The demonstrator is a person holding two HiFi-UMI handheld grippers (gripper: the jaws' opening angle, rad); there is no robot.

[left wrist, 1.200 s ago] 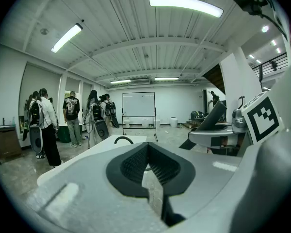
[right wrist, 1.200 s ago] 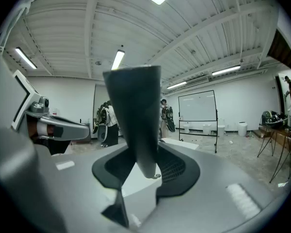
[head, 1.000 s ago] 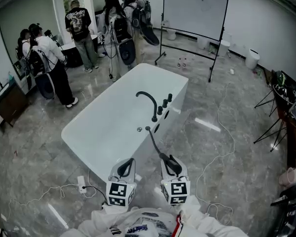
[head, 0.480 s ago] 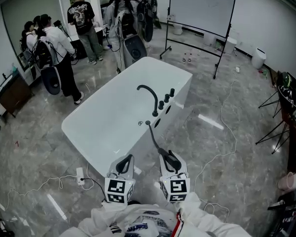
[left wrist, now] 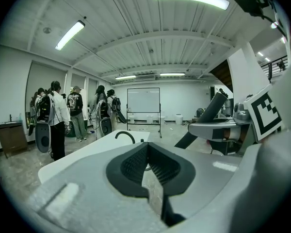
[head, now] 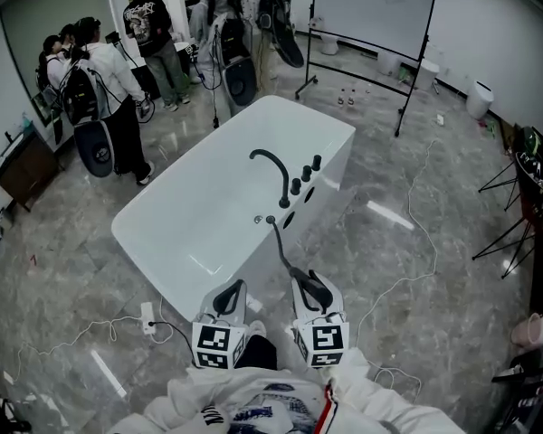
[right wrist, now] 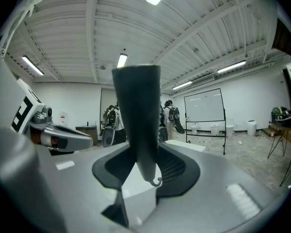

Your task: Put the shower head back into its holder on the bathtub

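A white bathtub (head: 199, 233) stands ahead of me, with a black curved spout (head: 273, 172) and three black knobs (head: 305, 174) on its right rim. A black hose (head: 281, 247) runs from that rim down to the black shower head (head: 313, 289). My right gripper (head: 309, 284) is shut on it just short of the tub's near corner. In the right gripper view its dark handle (right wrist: 136, 115) stands upright between the jaws of the right gripper (right wrist: 138, 155). My left gripper (head: 232, 295) (left wrist: 146, 148) hangs beside it, jaws shut, holding nothing.
Several people (head: 118, 70) with backpacks stand beyond the tub's far left end. A wheeled whiteboard (head: 373, 7) is at the back. Cables and a power strip (head: 147, 314) lie on the marble floor by the tub. Tripods (head: 516, 215) stand at the right.
The tub has drawn slightly nearer in the head view and the people at the back have shifted. Both grippers keep their places and the right one still holds the shower head.
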